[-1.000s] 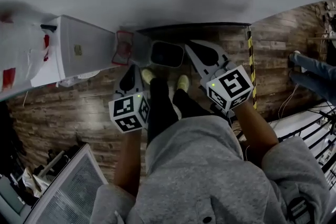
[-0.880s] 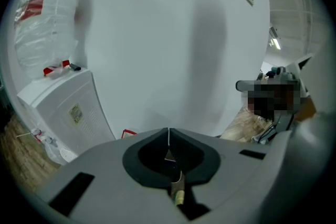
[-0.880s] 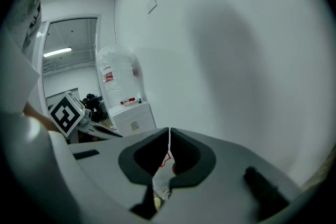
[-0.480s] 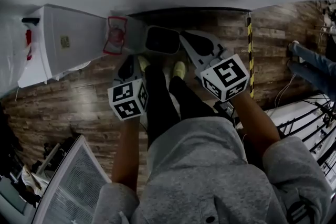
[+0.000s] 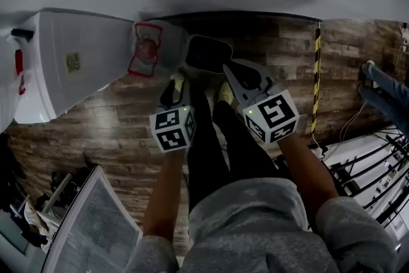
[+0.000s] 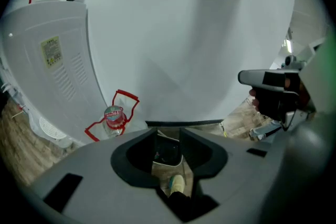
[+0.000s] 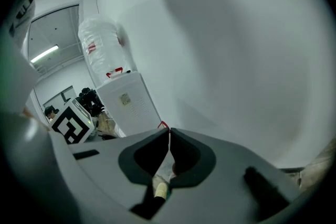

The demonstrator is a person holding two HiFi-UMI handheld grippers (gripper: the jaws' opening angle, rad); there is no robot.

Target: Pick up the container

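The container (image 5: 208, 54), a small dark bin with a pale rim, stands on the wood floor by the white wall, just beyond my shoes. It also shows through the left jaws, as the container (image 6: 167, 152). My left gripper (image 5: 172, 85) hangs short of it on the left. The jaws of the left gripper (image 6: 169, 132) are opening, with a clear gap and nothing between them. My right gripper (image 5: 229, 70) points at the bin's near right side. The right gripper (image 7: 169, 131) is shut, tips touching, holding nothing.
A water bottle in a red carrying frame (image 5: 148, 48) stands left of the bin. A white water dispenser (image 5: 77, 57) is further left against the wall. A yellow-black striped strip (image 5: 316, 73) runs along the floor at right. A mesh-topped unit (image 5: 89, 227) sits at lower left.
Both grippers now sit lower in the head view and closer together, with the right jaw tips just below the bin. The dispenser looks larger.
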